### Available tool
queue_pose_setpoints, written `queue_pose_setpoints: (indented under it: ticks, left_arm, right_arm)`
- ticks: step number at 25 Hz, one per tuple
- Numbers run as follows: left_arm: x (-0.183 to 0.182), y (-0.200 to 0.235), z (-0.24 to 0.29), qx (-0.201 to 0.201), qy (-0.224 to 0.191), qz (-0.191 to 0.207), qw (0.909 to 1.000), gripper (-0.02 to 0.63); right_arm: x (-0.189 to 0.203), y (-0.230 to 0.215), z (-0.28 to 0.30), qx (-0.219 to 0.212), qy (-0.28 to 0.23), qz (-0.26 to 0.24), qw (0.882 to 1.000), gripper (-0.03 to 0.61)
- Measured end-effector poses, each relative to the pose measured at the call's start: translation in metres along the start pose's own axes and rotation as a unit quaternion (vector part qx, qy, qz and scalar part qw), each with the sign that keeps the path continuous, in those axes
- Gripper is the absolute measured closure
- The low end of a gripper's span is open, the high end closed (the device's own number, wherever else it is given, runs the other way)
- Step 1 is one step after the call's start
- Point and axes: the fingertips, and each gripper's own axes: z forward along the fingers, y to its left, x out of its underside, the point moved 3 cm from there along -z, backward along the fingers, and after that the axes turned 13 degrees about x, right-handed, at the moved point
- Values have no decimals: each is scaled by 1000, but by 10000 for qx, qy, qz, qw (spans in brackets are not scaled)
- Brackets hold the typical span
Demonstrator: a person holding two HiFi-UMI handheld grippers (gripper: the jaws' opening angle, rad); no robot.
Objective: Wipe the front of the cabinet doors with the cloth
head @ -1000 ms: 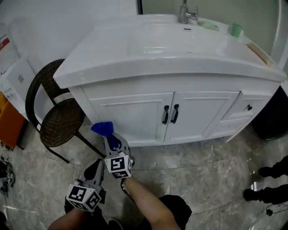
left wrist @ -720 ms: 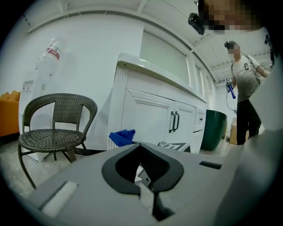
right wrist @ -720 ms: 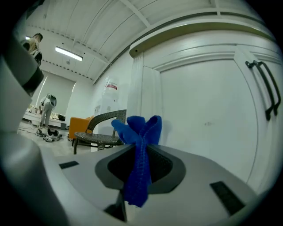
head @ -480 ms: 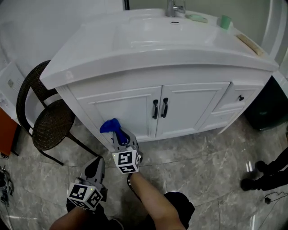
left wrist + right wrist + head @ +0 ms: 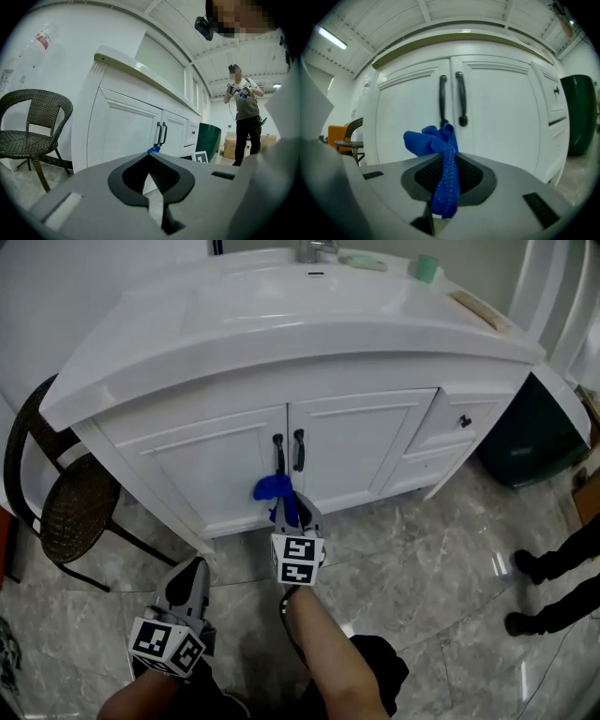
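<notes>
Right tongs clamp the blue cloth, wad sticking out past the tips. Cabinet doors lie dead ahead. The wad sits at the centre seam, just under the handles; contact unclear. Left tongs are closed on nothing, low and well back from the doors.

grey left hand-held gripper, right hand-held gripper, black-and-white marker cubes, dark clothing

Nothing legible here: a red label on the white surface is too blurred to read, and the marker cubes show only black-and-white squares
</notes>
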Motion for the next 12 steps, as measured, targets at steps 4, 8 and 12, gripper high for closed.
queue_pose_setpoints:
  ticks: [4,8,12]
  left_arm:
    - [4,7,-1,-135,26,-45,9999,614]
    - [10,17,-2,-287,92,-18,9995,614]
    - [12,18,-1,-371,161,-54,9992,614]
  right_arm:
    - [10,-30,3,429,254,515,9974,508]
    - [20,37,-8,-402,285,83,9987,508]
    - [18,144,-33,-1860,-117,-616,9806,508]
